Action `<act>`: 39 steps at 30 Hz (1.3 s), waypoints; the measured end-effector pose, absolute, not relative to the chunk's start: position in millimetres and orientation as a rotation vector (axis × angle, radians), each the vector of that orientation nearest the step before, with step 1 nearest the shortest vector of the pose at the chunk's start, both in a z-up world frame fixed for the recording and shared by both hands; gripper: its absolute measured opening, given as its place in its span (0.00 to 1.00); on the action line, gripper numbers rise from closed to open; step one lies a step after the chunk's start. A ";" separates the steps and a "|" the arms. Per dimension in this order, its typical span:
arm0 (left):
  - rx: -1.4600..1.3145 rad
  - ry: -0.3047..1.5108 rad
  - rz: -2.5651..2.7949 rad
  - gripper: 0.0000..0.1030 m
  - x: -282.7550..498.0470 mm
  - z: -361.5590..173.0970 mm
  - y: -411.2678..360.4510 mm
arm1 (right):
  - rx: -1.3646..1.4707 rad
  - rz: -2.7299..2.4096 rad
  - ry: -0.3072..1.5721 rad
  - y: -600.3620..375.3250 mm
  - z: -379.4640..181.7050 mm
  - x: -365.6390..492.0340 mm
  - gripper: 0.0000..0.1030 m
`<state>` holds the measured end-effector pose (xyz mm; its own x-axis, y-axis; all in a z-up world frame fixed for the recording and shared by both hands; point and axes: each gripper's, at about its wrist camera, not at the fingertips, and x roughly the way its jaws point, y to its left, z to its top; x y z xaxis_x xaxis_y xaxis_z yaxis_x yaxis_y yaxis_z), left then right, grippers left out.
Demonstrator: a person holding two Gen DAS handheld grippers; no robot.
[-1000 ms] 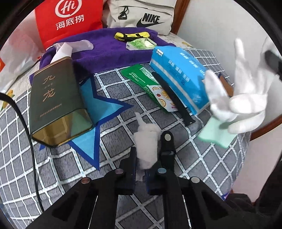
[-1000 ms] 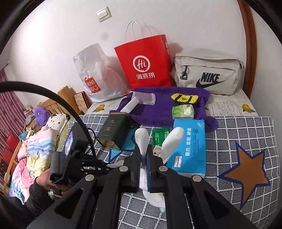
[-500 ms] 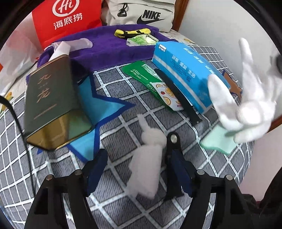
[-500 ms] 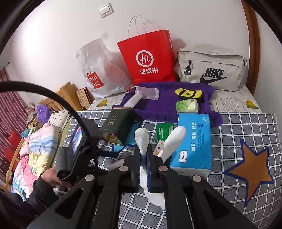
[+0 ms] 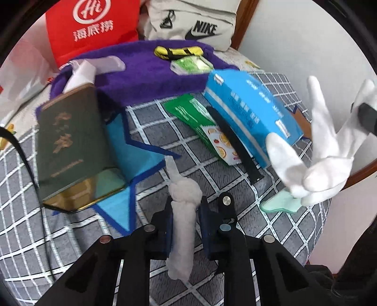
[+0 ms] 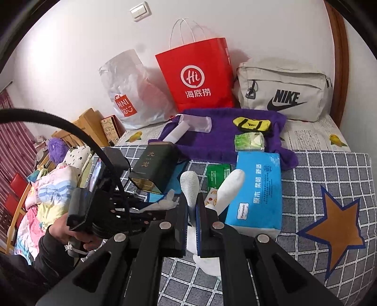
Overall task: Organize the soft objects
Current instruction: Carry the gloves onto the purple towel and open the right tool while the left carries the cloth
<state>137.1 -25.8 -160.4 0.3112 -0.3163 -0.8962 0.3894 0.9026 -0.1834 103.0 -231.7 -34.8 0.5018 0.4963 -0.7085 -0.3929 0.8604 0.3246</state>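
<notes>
Two tongs work our checked bed (image 6: 329,169): left tongs (image 5: 185,213), just closing, pinch a crumpled white cloth wad (image 5: 183,211); right tongs (image 6: 192,209), pressed together, grip a white fabric glove (image 6: 226,190) raised beside them.

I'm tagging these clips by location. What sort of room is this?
Most likely a bedroom at home: the things lie on a checked bedspread with a wooden headboard at the wall, and bedding is piled alongside. A light switch sits on the wall.
</notes>
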 end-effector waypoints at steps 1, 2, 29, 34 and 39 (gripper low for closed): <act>0.070 1.160 -0.463 0.18 135.8 -157.1 -22.6 | 0.126 0.545 0.892 -230.7 -32.4 103.3 0.05; 0.068 1.154 -0.461 0.18 134.9 -152.6 -20.1 | 0.125 0.549 0.885 -229.5 -29.4 103.4 0.05; -0.006 1.024 -0.351 0.18 175.5 -55.5 35.3 | 0.093 0.624 0.744 -199.6 39.3 194.0 0.06; -0.020 0.988 -0.354 0.18 187.7 -42.9 41.7 | 0.117 0.616 0.741 -195.4 39.7 225.3 0.06; -0.031 0.976 -0.339 0.18 199.6 -39.6 48.8 | 0.135 0.604 0.766 -188.5 27.3 257.2 0.06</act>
<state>199.6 48.8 -39.6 0.5122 -0.2954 -0.8065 0.2676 0.9471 -0.1769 257.2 -188.5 27.3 0.5617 0.5588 -0.6101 -0.4632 0.8234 0.3277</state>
